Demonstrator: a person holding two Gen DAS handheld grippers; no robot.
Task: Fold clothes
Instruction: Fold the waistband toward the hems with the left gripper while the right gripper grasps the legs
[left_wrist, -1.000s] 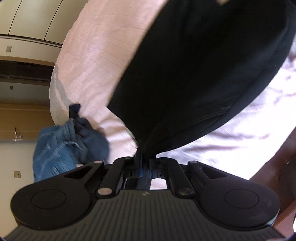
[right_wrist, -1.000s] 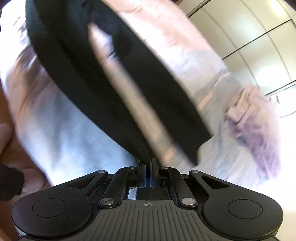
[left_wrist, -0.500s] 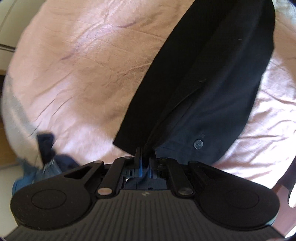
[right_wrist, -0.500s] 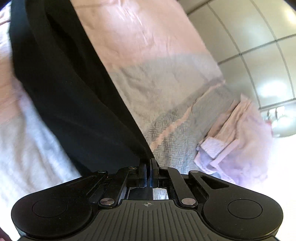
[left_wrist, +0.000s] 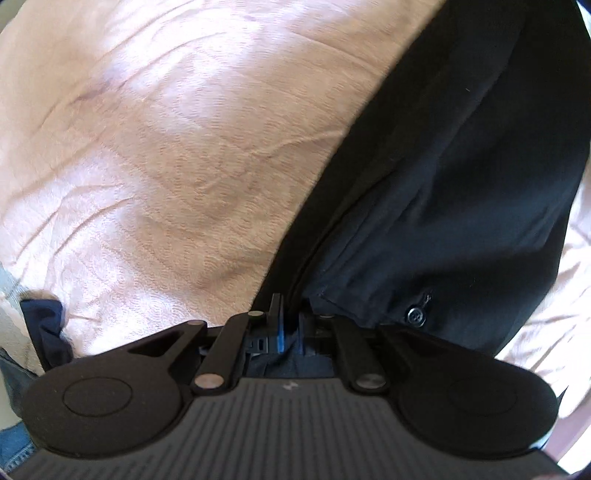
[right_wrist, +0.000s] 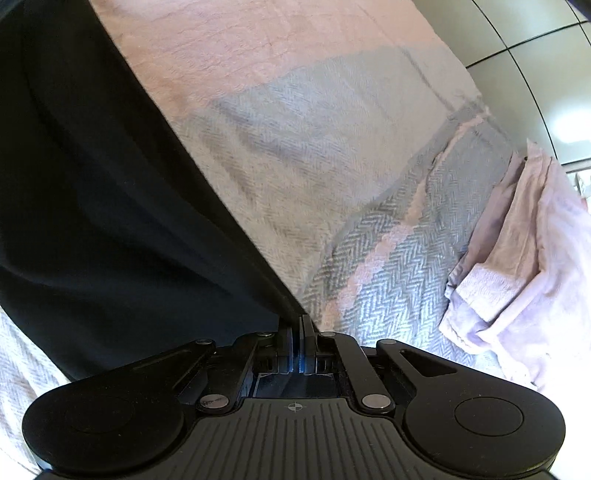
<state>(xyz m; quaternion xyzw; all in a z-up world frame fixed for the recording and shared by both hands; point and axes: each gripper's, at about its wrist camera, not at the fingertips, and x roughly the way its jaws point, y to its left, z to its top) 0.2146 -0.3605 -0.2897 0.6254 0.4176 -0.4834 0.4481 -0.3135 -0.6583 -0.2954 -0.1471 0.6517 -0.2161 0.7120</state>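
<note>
Both the left claw (left_wrist: 290, 317) and right claw (right_wrist: 300, 332) pinch the black garment (left_wrist: 443, 177).

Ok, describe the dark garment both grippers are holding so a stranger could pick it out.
Start at the pink bedspread covering the bed. Stretched across it is the dark navy garment, pinched by the left gripper and the right gripper. Unlike the pale pink cloth pile, it is near-black with a small dark button.

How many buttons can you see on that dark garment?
1: a dark button on the dark garment, just right of the left gripper. Others may be hidden in folds.
</note>
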